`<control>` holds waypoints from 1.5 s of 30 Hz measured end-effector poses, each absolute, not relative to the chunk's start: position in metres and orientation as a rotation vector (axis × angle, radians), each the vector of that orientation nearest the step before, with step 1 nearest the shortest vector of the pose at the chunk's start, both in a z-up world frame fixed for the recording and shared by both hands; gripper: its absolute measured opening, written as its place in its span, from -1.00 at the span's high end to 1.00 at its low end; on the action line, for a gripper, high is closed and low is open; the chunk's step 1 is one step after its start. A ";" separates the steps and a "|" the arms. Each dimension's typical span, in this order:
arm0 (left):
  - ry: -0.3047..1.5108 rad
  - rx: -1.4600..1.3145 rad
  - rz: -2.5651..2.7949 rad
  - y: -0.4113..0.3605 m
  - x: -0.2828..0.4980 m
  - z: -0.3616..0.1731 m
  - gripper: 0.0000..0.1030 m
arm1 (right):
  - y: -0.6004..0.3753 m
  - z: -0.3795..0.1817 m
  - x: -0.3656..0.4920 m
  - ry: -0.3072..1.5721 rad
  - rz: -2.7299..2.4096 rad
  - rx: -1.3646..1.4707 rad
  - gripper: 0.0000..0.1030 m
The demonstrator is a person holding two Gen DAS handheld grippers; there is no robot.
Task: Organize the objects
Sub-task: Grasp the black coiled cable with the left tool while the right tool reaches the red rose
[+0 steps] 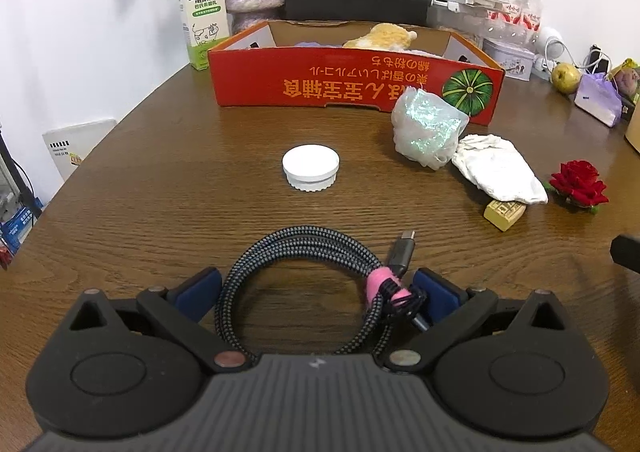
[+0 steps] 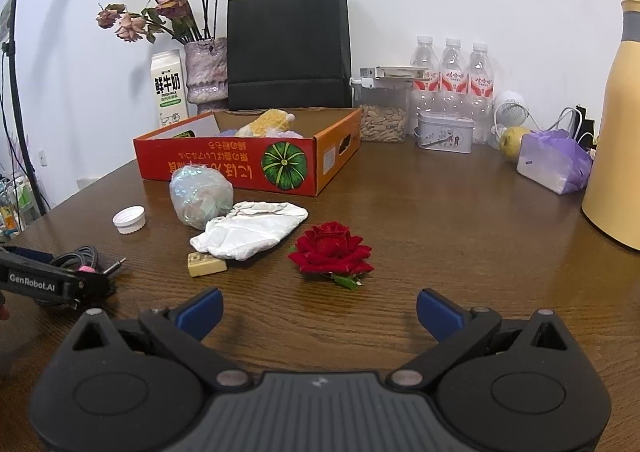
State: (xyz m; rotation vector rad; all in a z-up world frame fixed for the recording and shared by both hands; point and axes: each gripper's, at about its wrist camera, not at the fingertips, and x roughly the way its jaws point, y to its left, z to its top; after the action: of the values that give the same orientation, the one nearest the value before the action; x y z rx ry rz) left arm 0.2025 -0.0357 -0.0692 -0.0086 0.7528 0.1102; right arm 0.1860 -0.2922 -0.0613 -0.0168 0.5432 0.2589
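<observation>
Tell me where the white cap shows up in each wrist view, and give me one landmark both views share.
Left wrist view: the white cap lies mid-frame on the table, ahead of the coiled cable, in front of the red box.
Right wrist view: the white cap sits left of centre, left of the shiny plastic bundle.
Shared landmark: the red box with the green pumpkin picture.

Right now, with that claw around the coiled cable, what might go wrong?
The left claw is open around the braided cable, so closing might catch only part of the coil. The loose plug could snag while travelling to the red box. The white cap lies in that path.
</observation>
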 end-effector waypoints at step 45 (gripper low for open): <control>0.690 0.000 0.011 -0.035 0.215 -0.075 -0.95 | -0.274 -0.067 0.260 0.585 0.268 -0.093 -0.54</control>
State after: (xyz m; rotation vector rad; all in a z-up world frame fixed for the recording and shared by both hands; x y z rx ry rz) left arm 0.2147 -0.0351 -0.0751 0.0002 0.6899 0.0107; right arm 0.2598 -0.2740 -0.0673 -0.0927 0.5850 0.2682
